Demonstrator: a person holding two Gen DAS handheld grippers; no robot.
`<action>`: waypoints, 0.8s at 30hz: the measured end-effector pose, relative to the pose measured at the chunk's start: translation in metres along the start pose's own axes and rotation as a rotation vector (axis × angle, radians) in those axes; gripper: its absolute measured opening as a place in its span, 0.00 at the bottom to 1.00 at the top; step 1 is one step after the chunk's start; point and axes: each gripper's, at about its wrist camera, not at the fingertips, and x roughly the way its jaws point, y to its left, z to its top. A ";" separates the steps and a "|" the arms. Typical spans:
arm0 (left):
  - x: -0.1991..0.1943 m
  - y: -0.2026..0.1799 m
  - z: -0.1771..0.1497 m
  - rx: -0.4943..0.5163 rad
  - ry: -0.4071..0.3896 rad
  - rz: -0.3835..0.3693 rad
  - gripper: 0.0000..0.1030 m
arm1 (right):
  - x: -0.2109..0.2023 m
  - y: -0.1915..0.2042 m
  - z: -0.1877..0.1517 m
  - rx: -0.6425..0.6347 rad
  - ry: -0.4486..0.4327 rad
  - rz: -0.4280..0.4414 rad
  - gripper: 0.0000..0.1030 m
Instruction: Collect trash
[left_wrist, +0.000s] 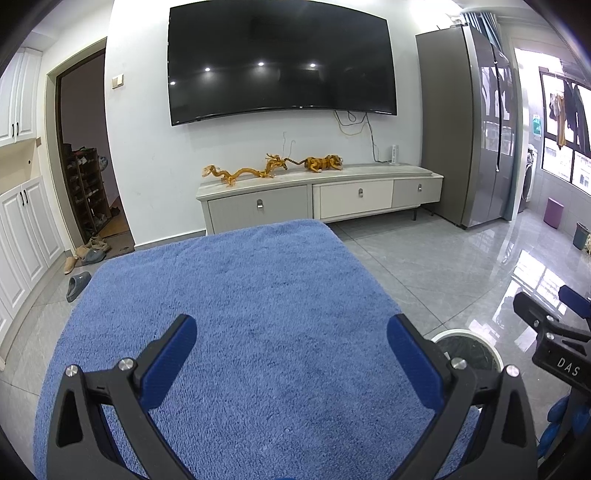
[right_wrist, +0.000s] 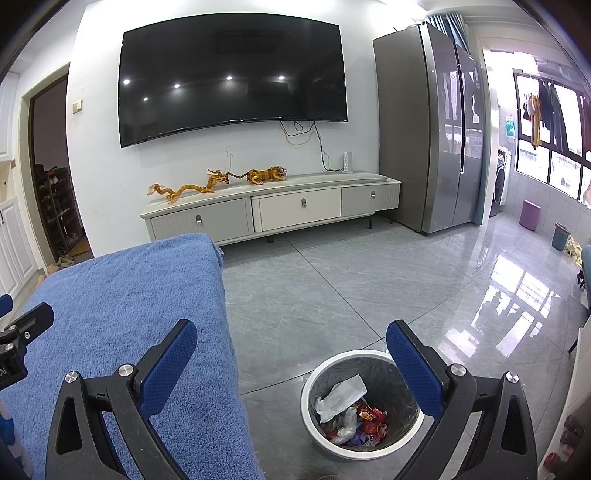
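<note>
A white round trash bin (right_wrist: 308, 387) with a dark liner stands on the floor to the right of the blue-towelled table (right_wrist: 122, 314). Inside lie crumpled white paper (right_wrist: 341, 397), red wrappers (right_wrist: 371, 415) and other scraps. My right gripper (right_wrist: 291, 354) hangs open above the bin's left side with nothing between its blue pads. My left gripper (left_wrist: 293, 350) is open over the blue towel (left_wrist: 236, 295), empty. In the left wrist view the bin's rim (left_wrist: 480, 338) peeks out behind the right finger, and the right gripper (left_wrist: 554, 332) shows at the far right.
A TV cabinet (right_wrist: 273, 214) with golden dragon and tiger figures stands against the far wall under a large television (right_wrist: 232, 77). A grey fridge (right_wrist: 432, 129) is to the right. Slippers (left_wrist: 79, 284) lie on the floor at left. A purple stool (right_wrist: 530, 215) and a small bin (right_wrist: 560, 236) sit far right.
</note>
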 end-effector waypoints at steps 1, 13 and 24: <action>0.000 0.000 0.000 0.000 0.001 0.000 1.00 | 0.000 0.000 0.000 -0.001 0.001 0.000 1.00; 0.001 0.001 -0.001 -0.001 0.008 -0.006 1.00 | 0.001 -0.003 -0.002 -0.001 0.007 -0.006 1.00; 0.003 0.006 -0.003 -0.014 0.027 -0.010 1.00 | 0.000 -0.003 -0.003 -0.007 0.012 -0.006 1.00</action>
